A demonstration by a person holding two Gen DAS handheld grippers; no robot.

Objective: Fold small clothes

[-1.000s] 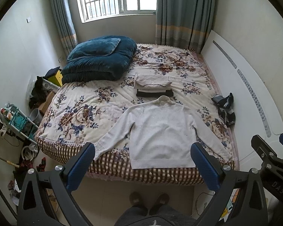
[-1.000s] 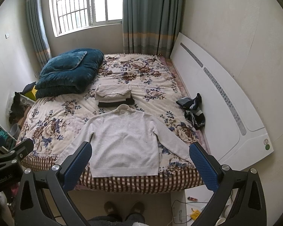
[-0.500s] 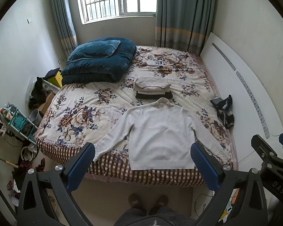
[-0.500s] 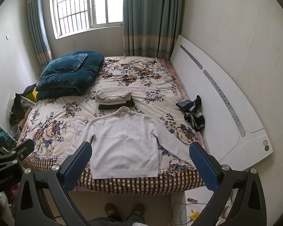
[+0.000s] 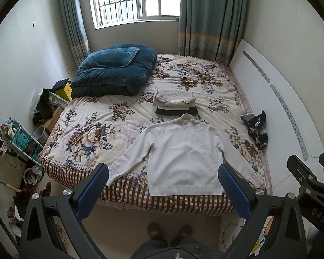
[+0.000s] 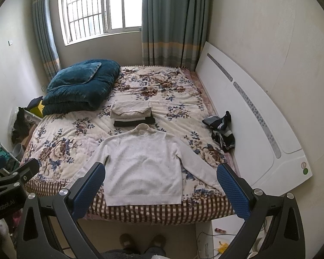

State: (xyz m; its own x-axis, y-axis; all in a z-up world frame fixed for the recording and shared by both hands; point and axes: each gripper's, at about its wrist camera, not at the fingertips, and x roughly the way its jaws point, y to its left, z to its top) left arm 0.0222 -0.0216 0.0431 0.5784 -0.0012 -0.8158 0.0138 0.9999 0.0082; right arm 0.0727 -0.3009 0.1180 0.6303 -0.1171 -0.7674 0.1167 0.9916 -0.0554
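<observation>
A white long-sleeved sweater (image 5: 184, 154) lies flat on the floral bed (image 5: 92, 129), collar away from me, sleeves spread, hem at the near edge; it also shows in the right wrist view (image 6: 143, 164). Behind its collar sits a stack of folded clothes (image 5: 175, 103), also in the right wrist view (image 6: 132, 113). My left gripper (image 5: 163, 178) is open and empty, held above the floor in front of the bed. My right gripper (image 6: 161, 179) is open and empty, beside it to the right.
A folded teal quilt with a pillow (image 5: 114, 71) lies at the far left of the bed. A dark striped garment (image 5: 256, 127) lies at the right edge by a white board (image 5: 291, 112). Clutter and a rack (image 5: 19, 138) stand on the left floor. My feet (image 5: 169, 233) are below.
Both grippers have drawn back and risen a little from the bed, so the sweater looks smaller and farther. Nothing on the bed has moved.
</observation>
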